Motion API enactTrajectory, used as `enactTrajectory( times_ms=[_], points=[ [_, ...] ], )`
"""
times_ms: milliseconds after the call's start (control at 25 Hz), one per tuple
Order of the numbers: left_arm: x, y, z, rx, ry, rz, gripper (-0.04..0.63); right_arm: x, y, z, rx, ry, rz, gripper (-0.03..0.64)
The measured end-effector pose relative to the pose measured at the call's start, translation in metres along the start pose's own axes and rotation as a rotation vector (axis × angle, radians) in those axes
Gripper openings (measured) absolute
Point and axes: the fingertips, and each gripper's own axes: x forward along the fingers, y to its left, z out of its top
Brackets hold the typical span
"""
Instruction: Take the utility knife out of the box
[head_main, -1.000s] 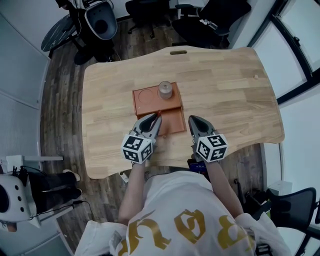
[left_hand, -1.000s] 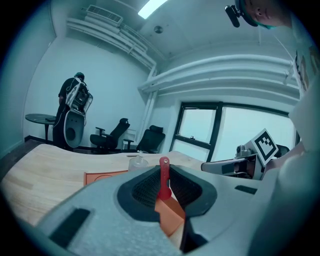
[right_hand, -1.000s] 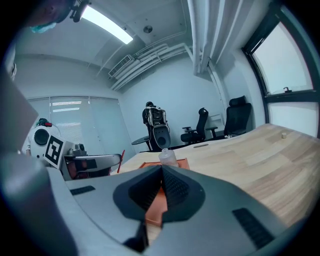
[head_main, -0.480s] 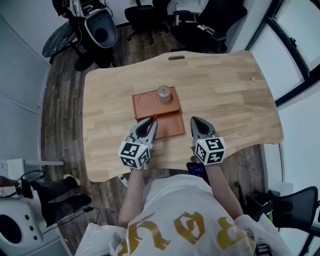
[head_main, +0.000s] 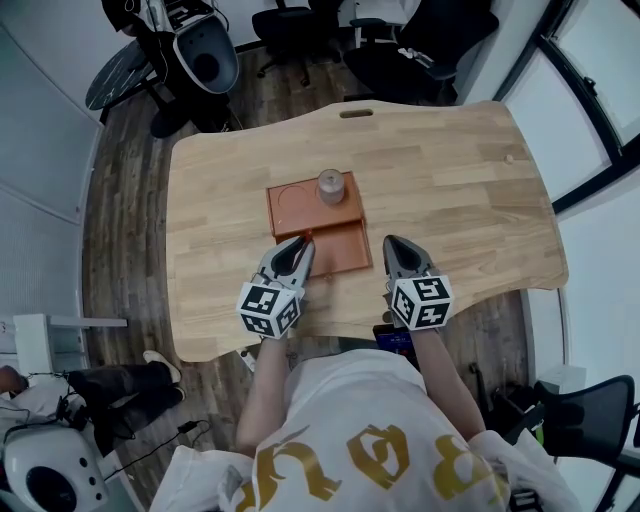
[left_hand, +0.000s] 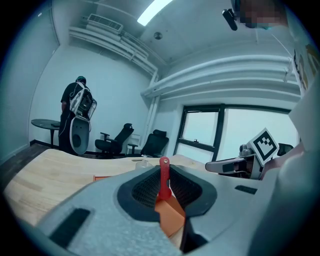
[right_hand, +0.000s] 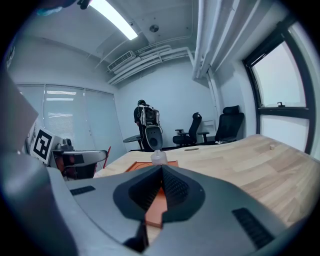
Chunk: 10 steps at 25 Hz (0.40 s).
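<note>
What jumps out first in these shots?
The red knife is clamped in the left hand-held gripper and sticks out past its jaws, over the near left part of the orange box in the middle of the wooden table. A small jar stands on the box's far half. The right hand-held gripper is shut and empty just right of the box.
</note>
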Motion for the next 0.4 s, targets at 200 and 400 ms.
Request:
enactTrajectory(
  times_ms=[200, 400],
  points=[
    [0.0019, 0.0012, -0.0016, 0.003, 0.004, 0.003, 0.057, 0.0008, 0.0014, -0.0001, -0.004, 0.003, 0.011, 0.011],
    [0.0052, 0.0026, 0.0013, 0.005, 0.001, -0.001, 0.057, 0.0031, 0.0004, 0.0008, -0.005, 0.005, 0.012, 0.011]
  ],
)
